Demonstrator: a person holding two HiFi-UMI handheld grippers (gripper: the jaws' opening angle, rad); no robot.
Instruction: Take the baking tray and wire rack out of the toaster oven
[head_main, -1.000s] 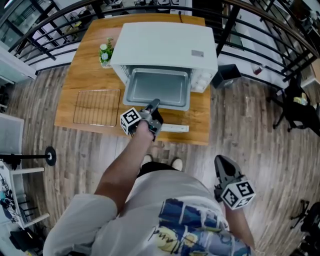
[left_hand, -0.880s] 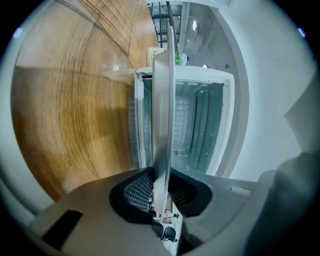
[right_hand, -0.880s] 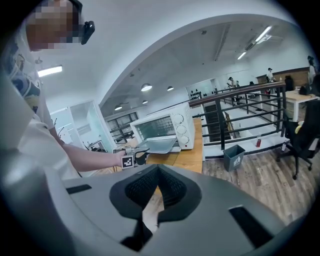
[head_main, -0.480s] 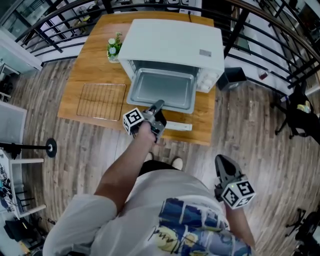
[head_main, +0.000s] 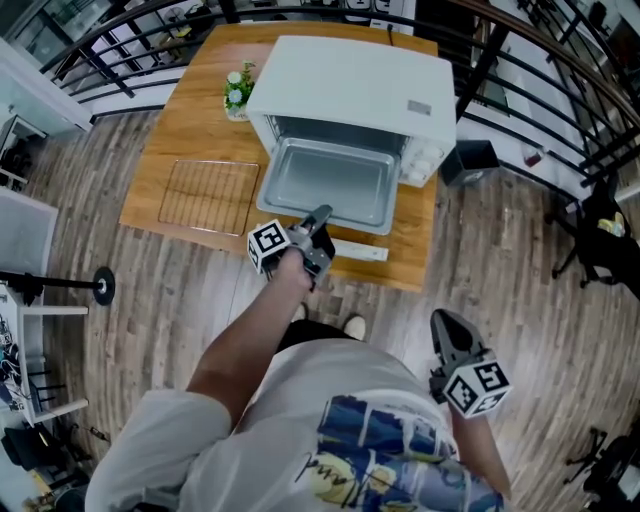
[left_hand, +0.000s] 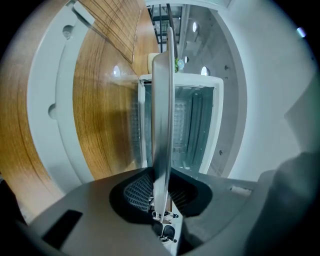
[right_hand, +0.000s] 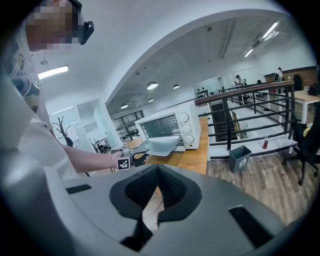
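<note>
**Tray gripped by its near rim, partly out of the oven**

The left gripper (head_main: 320, 216) is clamping its jaws on the near rim of the baking tray (head_main: 325, 180), pinching the thin metal edge-on, probably to keep it level. The tray is sitting partly inside the toaster oven (head_main: 350, 85), its near end above the dropped door (head_main: 360, 251). The wire rack (head_main: 208, 197) is already lying flat on the table (head_main: 180, 120), left of the oven and apart from the tray. The right gripper (head_main: 443, 323) is hanging at the person's right side, jaws together on nothing, since one grip seems enough
</note>
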